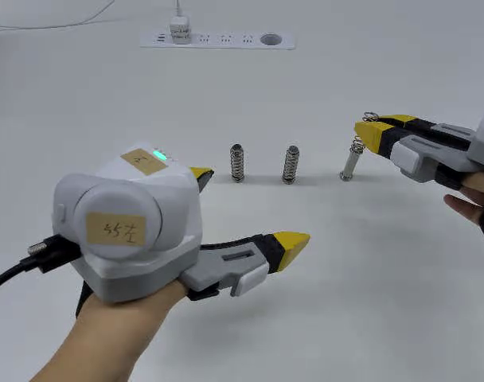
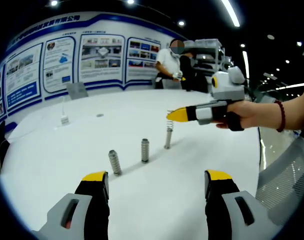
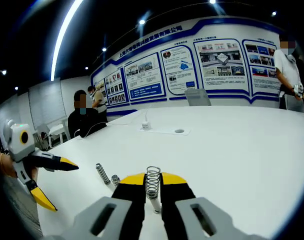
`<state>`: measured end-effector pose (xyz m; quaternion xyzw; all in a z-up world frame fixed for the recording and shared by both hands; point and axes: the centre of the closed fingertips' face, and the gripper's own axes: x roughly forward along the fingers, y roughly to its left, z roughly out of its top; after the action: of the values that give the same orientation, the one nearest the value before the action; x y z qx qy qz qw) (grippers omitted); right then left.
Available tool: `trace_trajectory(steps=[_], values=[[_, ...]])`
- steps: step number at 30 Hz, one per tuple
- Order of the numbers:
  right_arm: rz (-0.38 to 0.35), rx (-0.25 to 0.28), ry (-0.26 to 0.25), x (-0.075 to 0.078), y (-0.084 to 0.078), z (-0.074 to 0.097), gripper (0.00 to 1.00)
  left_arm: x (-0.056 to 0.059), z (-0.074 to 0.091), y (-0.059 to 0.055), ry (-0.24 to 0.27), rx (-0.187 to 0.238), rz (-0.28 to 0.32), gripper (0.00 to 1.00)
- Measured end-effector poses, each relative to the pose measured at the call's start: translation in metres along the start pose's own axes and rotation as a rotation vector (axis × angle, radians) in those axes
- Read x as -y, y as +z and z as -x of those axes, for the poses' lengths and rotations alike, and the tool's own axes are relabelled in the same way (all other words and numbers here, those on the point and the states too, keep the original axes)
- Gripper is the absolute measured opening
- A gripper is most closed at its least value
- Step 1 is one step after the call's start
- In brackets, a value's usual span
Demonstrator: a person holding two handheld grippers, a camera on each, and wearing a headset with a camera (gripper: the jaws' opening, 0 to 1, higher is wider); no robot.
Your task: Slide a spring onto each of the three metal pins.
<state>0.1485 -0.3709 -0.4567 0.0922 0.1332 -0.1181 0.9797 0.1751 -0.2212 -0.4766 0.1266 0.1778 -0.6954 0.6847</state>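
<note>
Two metal pins stand on the white table, each wearing a spring [image 1: 237, 162] [image 1: 290, 164]; the left gripper view shows the same springs [image 2: 114, 162] [image 2: 145, 150]. A third pin [image 1: 349, 167] stands to their right, tilted. My right gripper [image 1: 368, 130] is shut on a third spring [image 3: 152, 181], whose lower coils [image 1: 357, 146] sit over that pin's top. My left gripper [image 1: 246, 207] hovers open near the table's front, nothing between its jaws, a short way before the two sprung pins. The right gripper [image 2: 178, 115] also enters the left gripper view.
A white power strip [image 1: 218, 38] with a plugged charger lies at the table's far edge. People stand and sit beyond the table, in front of a wall of posters. The left gripper [image 3: 59, 184] appears at the left of the right gripper view.
</note>
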Motion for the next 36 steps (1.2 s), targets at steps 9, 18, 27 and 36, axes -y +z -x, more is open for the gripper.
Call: trace_trajectory(steps=[9, 18, 27, 36], values=[[0.02, -0.002, -0.01, -0.003, 0.0, 0.002, 0.11, 0.001, 0.0, 0.0, -0.004, -0.004, 0.001, 0.79], [0.078, -0.027, -0.022, -0.006, -0.003, 0.003, 0.11, 0.002, -0.001, 0.001, -0.005, 0.0, 0.003, 0.8], [0.068, -0.043, -0.022, -0.004, -0.009, 0.001, 0.11, 0.003, 0.0, 0.003, -0.01, 0.002, -0.002, 0.79], [0.056, -0.042, -0.024, -0.003, -0.01, -0.001, 0.11, 0.002, 0.0, 0.003, -0.009, 0.004, -0.007, 0.79]])
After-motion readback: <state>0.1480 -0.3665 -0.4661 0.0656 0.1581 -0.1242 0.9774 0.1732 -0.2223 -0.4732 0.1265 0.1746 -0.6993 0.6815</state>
